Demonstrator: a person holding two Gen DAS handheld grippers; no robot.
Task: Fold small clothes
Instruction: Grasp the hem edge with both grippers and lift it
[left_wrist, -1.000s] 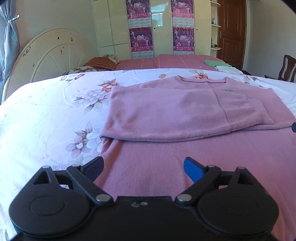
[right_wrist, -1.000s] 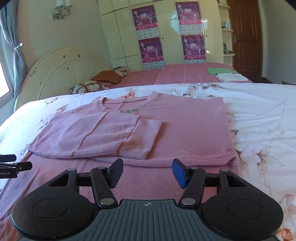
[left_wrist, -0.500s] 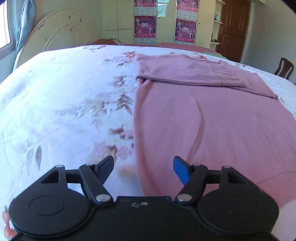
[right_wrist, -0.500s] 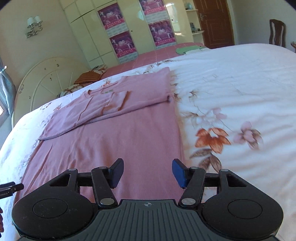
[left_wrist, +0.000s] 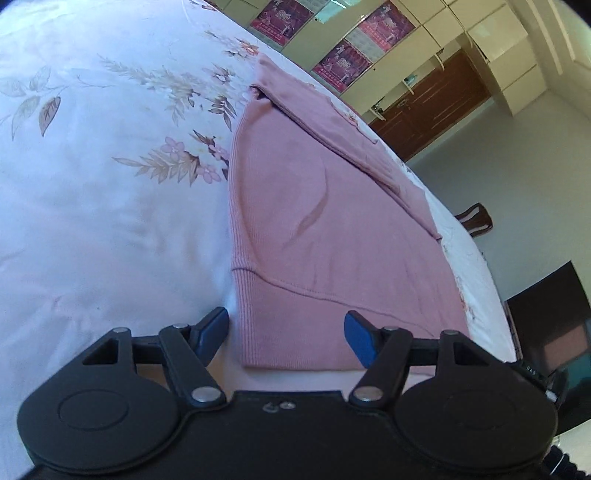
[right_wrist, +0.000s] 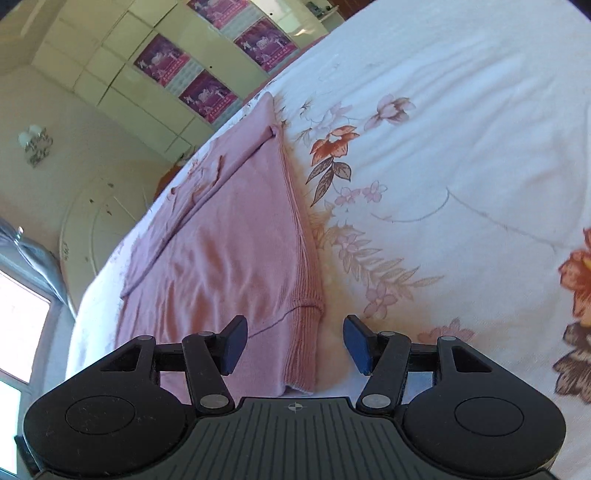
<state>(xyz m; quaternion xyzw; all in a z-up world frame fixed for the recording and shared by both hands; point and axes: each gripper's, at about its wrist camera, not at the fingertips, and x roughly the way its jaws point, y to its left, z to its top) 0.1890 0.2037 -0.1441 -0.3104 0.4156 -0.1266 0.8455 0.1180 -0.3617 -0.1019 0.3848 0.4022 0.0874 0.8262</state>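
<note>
A pink knit sweater (left_wrist: 314, 221) lies flat on the floral bed sheet (left_wrist: 92, 184), with its sleeves (left_wrist: 332, 125) folded across the chest at the far end. My left gripper (left_wrist: 286, 328) is open at the ribbed hem's left corner, which lies between its blue pads without being pressed. In the right wrist view the sweater (right_wrist: 229, 251) runs away to the upper left. My right gripper (right_wrist: 295, 339) is open over the hem's right corner, one finger above the cloth and one above the sheet (right_wrist: 443, 147).
Beyond the bed stand a cream wardrobe with posters (left_wrist: 343, 62), a brown door (left_wrist: 432, 107) and a wooden chair (left_wrist: 476, 221). A dark box-like object (left_wrist: 546, 332) sits past the bed's edge. A round headboard (right_wrist: 96, 221) and a window (right_wrist: 18, 314) show on the left.
Both grippers drew back from the folded sleeves to the sweater's bottom hem corners, left and right, and rolled so the views tilt. The left jaws narrowed.
</note>
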